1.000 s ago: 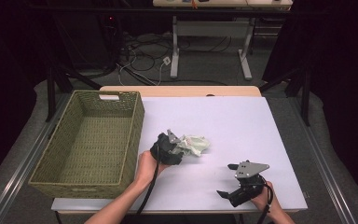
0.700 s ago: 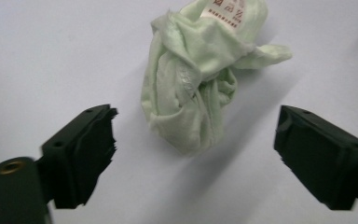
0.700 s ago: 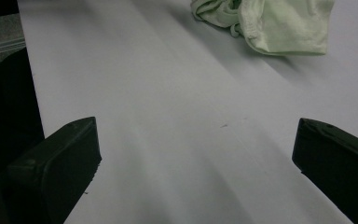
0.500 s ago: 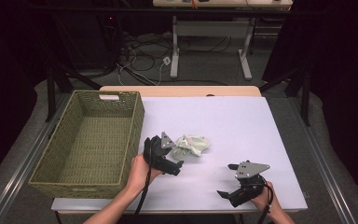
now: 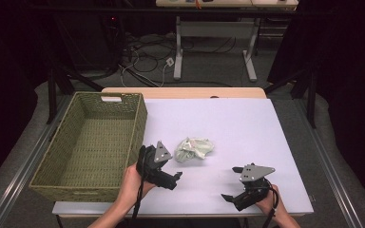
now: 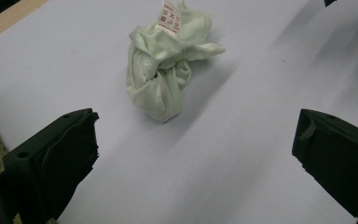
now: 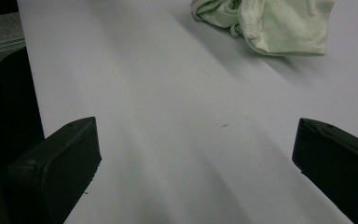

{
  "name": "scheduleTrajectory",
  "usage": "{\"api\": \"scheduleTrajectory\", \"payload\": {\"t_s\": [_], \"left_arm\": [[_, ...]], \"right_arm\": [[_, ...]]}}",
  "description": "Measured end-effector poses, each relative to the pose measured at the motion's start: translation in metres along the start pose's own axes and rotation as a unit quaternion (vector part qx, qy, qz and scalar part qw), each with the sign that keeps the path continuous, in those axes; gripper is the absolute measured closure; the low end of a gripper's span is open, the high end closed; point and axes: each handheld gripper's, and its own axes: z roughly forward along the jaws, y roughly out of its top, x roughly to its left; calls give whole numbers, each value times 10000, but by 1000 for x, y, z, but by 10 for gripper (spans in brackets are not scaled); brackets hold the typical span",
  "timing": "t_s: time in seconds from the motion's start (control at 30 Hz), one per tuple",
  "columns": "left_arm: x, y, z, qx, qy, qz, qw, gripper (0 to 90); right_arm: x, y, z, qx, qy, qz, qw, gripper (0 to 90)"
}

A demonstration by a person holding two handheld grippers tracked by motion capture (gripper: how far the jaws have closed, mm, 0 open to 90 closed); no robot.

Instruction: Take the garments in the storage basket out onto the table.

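A crumpled pale green cloth (image 5: 194, 148) with a white label lies on the white table top (image 5: 247, 128), near its middle. My left gripper (image 5: 173, 178) hovers just left of and nearer than the cloth. Its jaws have just opened and stand wide apart with nothing between them. In the left gripper view the cloth (image 6: 163, 70) sits ahead of the open left gripper (image 6: 196, 135), apart from both jaws. My right gripper (image 5: 231, 183) rests open near the front right edge, empty. The right gripper view shows the cloth (image 7: 270, 23) far ahead of the right gripper (image 7: 196, 140).
A large woven green basket (image 5: 138, 128) with nothing in it stands at the table's left, close beside my left hand. Bare white table extends to the right and behind the cloth. Beyond the table there are cables and desk legs on a dark floor.
My left gripper has opened, let go of the cloth and drawn back toward the near edge, rising a little. The cloth stays on the table. The right gripper has kept still.
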Motion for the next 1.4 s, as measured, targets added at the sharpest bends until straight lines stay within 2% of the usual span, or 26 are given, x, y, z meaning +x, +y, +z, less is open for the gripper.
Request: {"api": "scheduleTrajectory", "payload": {"t_s": [0.2,0.4,0.43,0.73,0.77,0.83,0.93,1.0,1.13,1.2,1.27,1.4], "left_arm": [[-2,-5,-15,-89,52,3,9999,0],[-3,-9,-26,-74,78,76,9999,0],[-3,-11,-27,-86,67,12,9999,0],[2,-23,-41,-135,185,12,9997,0],[1,-25,-43,-148,176,-61,9997,0],[3,-29,-47,-183,239,-8,9995,0],[4,-35,-53,-238,260,-72,9994,0],[5,-39,-56,-246,310,-36,9992,0],[6,-47,-61,-305,348,-135,9988,0],[8,-51,-64,-288,353,-87,9989,0],[7,-55,-66,-338,359,-195,9986,0],[8,-62,-71,-321,402,-138,9986,0]], "right_arm": [[0,0,0,-8,3,-8,10000,5],[0,0,0,-9,9,-16,10000,5],[0,0,0,-9,4,-16,10000,5],[0,0,0,-11,1,-12,10000,5],[0,0,0,-12,1,-11,10000,5],[0,0,-1,-6,-8,1,10000,5],[0,0,-1,-3,-8,8,10000,5],[0,0,0,-10,0,-3,10000,5],[0,0,0,-6,3,-3,10000,5],[0,0,0,-9,3,-2,10000,4],[1,0,0,-13,4,5,10000,4],[1,0,0,-24,18,8,10000,4]]}}
